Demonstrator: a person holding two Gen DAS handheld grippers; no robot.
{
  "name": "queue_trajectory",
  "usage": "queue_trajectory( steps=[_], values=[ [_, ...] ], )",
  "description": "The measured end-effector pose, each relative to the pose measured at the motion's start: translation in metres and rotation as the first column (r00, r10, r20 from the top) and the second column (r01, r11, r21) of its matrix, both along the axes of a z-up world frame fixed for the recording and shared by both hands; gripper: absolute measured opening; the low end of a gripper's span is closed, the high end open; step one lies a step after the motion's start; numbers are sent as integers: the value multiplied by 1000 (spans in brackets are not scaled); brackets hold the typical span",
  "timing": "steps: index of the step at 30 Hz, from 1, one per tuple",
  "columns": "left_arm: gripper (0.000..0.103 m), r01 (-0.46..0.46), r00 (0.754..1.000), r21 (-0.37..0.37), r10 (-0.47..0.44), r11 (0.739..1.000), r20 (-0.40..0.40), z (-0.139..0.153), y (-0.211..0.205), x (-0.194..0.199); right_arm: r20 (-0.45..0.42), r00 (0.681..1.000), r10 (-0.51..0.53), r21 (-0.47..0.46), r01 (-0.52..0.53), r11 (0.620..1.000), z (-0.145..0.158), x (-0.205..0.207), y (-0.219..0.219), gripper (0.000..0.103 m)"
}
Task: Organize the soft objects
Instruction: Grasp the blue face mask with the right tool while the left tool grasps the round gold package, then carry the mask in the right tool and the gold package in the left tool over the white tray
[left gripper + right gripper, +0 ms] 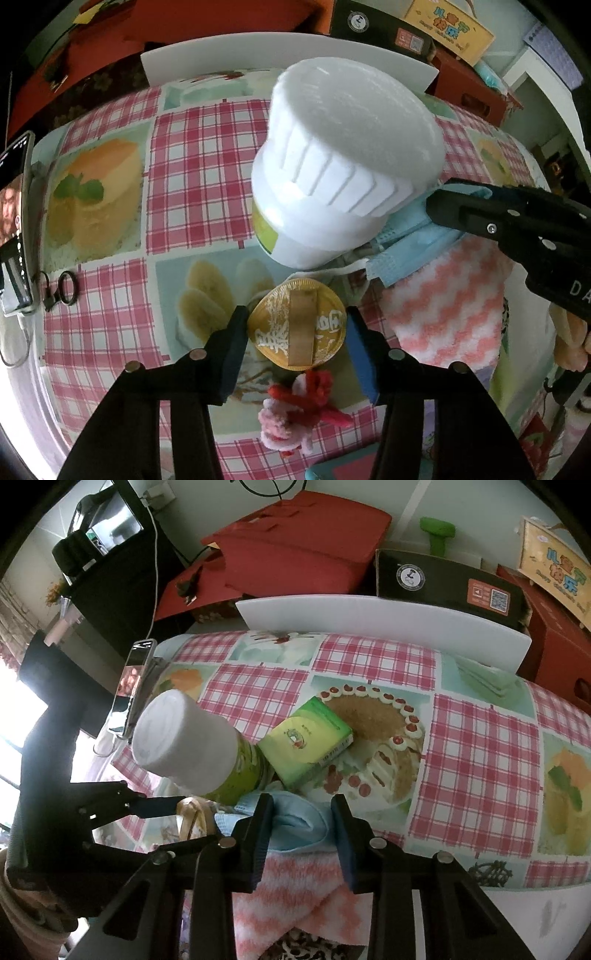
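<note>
The left gripper [295,332] is pointing steeply down with its jaws standing on either side of a gold disc [297,325] that has a strap across it; the pads look to be touching its edges, so it is gripping the disc, just above the checked tablecloth [207,166]; the strap is running along the fingers; the right gripper [301,825] is reaching in from the right, jaws closed on a blue face mask [299,823] bunched between them, lying over a pink-and-white fluffy cloth [295,897]; a white-capped jar [332,158] is leaning just behind both.
</note>
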State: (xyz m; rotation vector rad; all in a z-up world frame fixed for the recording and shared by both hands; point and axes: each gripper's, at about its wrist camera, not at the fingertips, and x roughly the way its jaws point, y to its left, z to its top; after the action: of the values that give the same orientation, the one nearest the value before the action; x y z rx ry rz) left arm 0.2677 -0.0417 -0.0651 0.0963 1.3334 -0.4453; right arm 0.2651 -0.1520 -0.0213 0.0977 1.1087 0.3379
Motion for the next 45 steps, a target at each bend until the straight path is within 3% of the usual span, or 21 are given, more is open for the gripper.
queue_trajectory(
  steps=[5,12,19,27,35,45],
  values=[
    [53,-29,1000,-9,29,1000,0,0,15,-1,-3,1000,-8,10,8,1000,1,-2,-3,32],
    [53,-100,995,-39,100,994,-8,1,44,-2,4,1000,-20,42,20,999,6,-8,-10,22],
    [53,-205,978,-69,207,976,20,4,85,-16,40,998,-44,92,40,995,16,-20,-18,18],
    [53,-332,935,-125,343,935,84,33,133,-42,105,991,-80,154,63,986,39,-39,-28,18],
    [53,-420,881,-171,446,891,156,79,145,-88,192,974,-118,185,82,979,70,-75,-34,18],
    [53,-415,860,-208,457,886,227,108,122,-100,341,928,-149,221,75,972,125,-110,-44,18]
  ],
)
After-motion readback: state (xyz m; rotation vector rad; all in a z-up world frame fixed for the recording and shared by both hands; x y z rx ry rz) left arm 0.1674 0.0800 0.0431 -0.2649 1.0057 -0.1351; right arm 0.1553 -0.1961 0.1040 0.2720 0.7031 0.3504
